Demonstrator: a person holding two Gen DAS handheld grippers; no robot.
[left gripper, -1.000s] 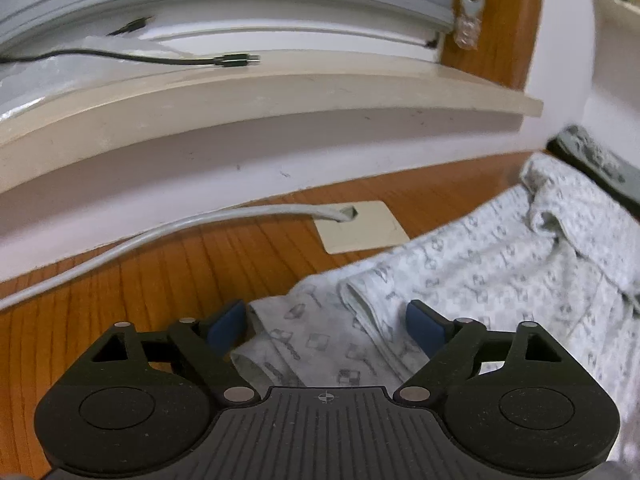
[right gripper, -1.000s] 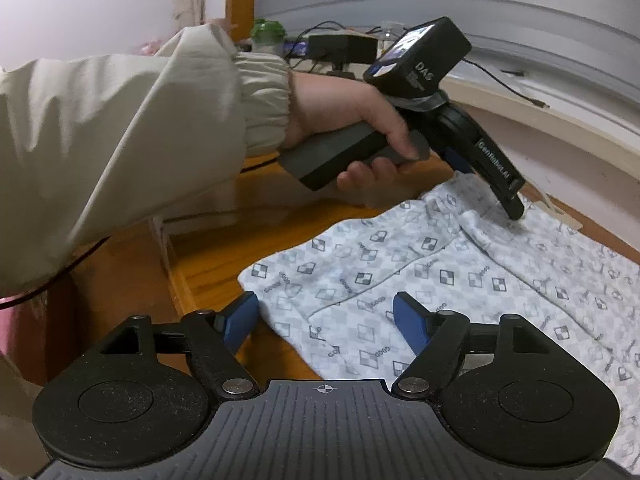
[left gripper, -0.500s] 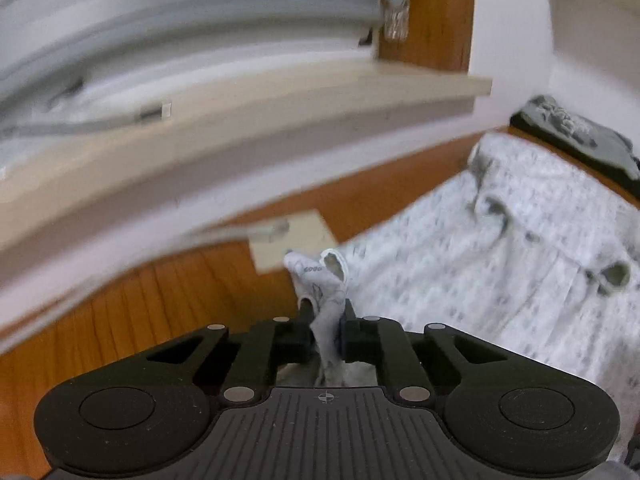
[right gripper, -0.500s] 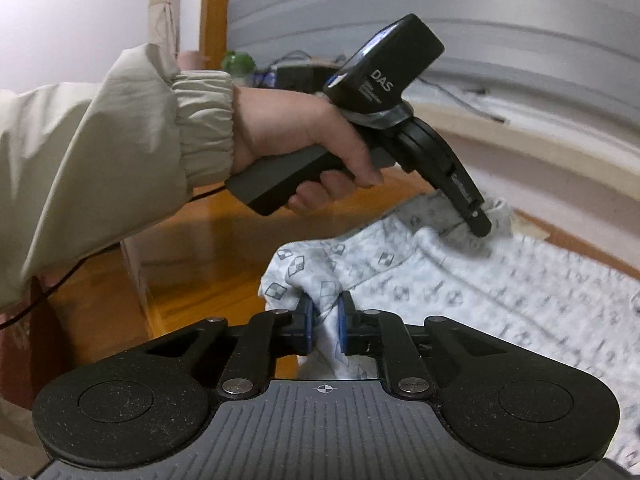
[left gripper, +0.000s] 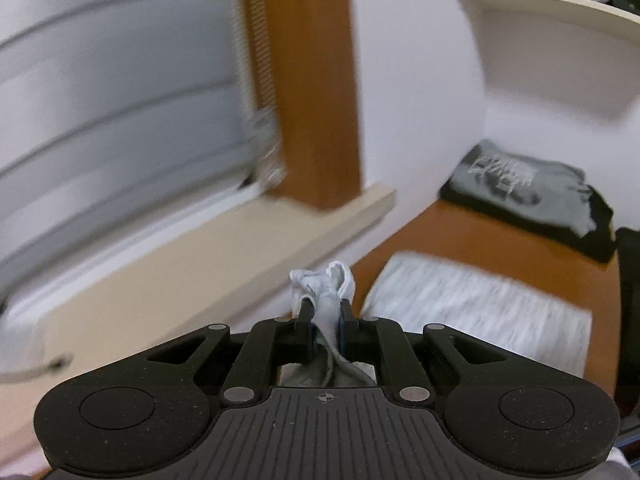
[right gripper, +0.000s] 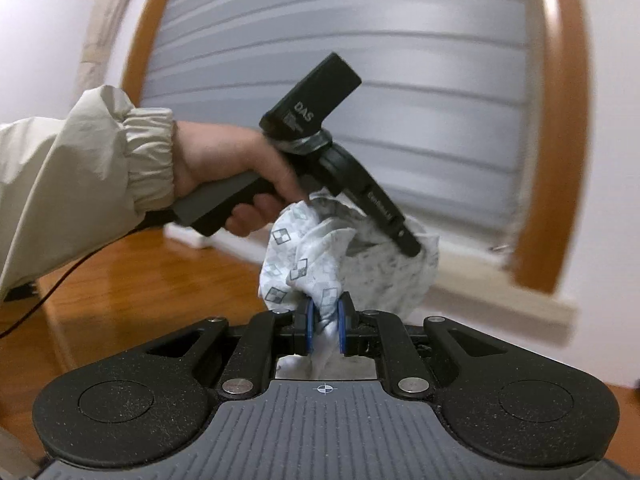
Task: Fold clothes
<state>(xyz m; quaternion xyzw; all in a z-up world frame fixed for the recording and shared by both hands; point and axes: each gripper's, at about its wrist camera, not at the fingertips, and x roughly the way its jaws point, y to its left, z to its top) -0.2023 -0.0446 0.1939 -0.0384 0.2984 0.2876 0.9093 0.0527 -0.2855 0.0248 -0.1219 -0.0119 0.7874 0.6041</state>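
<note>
The garment is white cloth with a grey check print. My left gripper (left gripper: pixel 325 309) is shut on a bunched edge of the garment (left gripper: pixel 320 284), and the rest lies blurred on the wooden table (left gripper: pixel 500 240) to the right. In the right wrist view my right gripper (right gripper: pixel 326 314) is shut on another fold of the garment (right gripper: pixel 316 252), which hangs lifted between the two tools. A person's hand (right gripper: pixel 224 160) in a beige sleeve (right gripper: pixel 80 168) holds the left gripper (right gripper: pixel 412 246), whose tip is buried in the cloth.
A folded grey and black shirt (left gripper: pixel 520 188) lies at the table's far right corner. A beige window sill (left gripper: pixel 180 292), an orange wooden window frame (left gripper: pixel 312 80) and grey blinds (right gripper: pixel 360 60) stand behind. A black cable (right gripper: pixel 60 280) trails at the left.
Both grippers went from open around the flat garment to shut on its edge. They then rose and swung right, lifting the cloth off the table.
</note>
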